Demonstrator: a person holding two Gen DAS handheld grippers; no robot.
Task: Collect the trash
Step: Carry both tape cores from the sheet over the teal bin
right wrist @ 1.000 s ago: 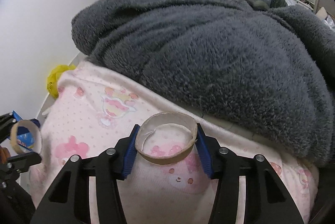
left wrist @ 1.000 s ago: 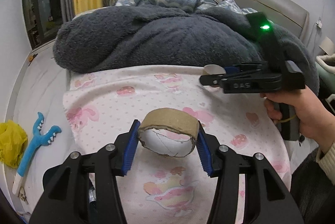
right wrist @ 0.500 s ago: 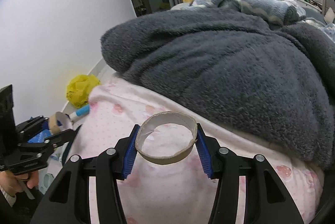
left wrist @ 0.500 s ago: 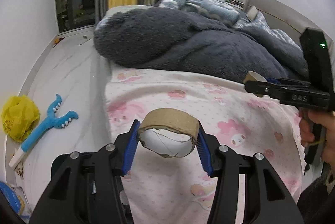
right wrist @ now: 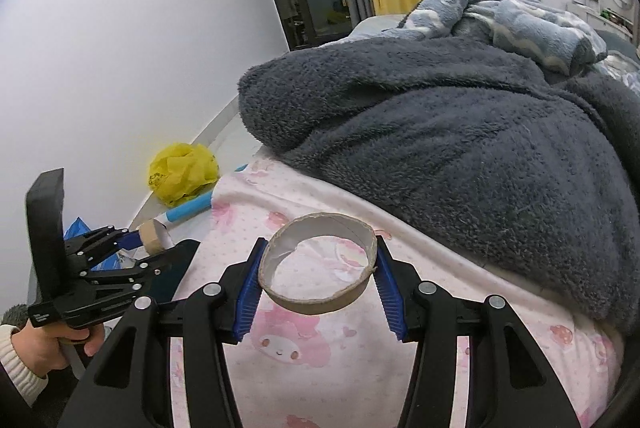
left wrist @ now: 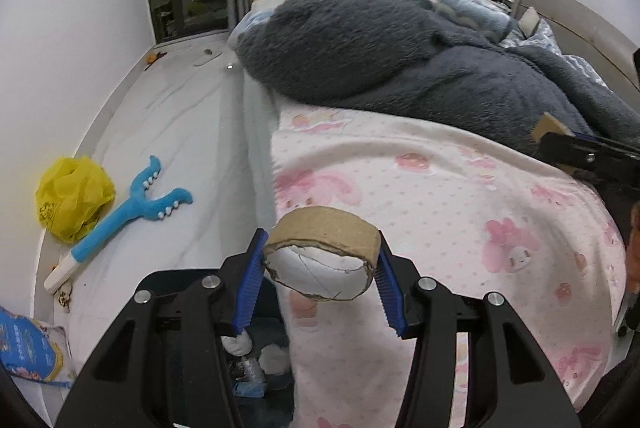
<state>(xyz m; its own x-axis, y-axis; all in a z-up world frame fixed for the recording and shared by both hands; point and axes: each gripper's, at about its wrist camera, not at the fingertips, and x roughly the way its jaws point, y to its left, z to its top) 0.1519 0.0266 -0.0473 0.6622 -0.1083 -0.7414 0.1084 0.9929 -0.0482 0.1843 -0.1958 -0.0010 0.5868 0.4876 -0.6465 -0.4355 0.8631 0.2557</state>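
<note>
My left gripper (left wrist: 320,260) is shut on a short cardboard tape ring (left wrist: 324,228), gripped across its width with its white torn inside facing me. It hangs over the left edge of the bed, above a dark bin (left wrist: 172,274) on the floor that holds white wads and scraps. My right gripper (right wrist: 319,262) is shut on a second cardboard ring (right wrist: 320,302), held flat and open-side up over the pink patterned sheet (right wrist: 360,368). In the right wrist view the left gripper (right wrist: 148,244) shows at the lower left with its ring (right wrist: 154,234). The right gripper's fingers (left wrist: 580,147) show at the left wrist view's right edge.
A crumpled yellow plastic bag (left wrist: 72,199) and a blue plush toy (left wrist: 132,207) lie on the white floor by the wall. A blue packet (left wrist: 28,348) lies at the lower left. A thick grey blanket (right wrist: 460,127) is heaped across the bed behind the sheet.
The left gripper has swung left with its ring, from above the sheet to the bed's edge, and the bin has come into view. The right gripper has risen with its ring. Both grips are unchanged.
</note>
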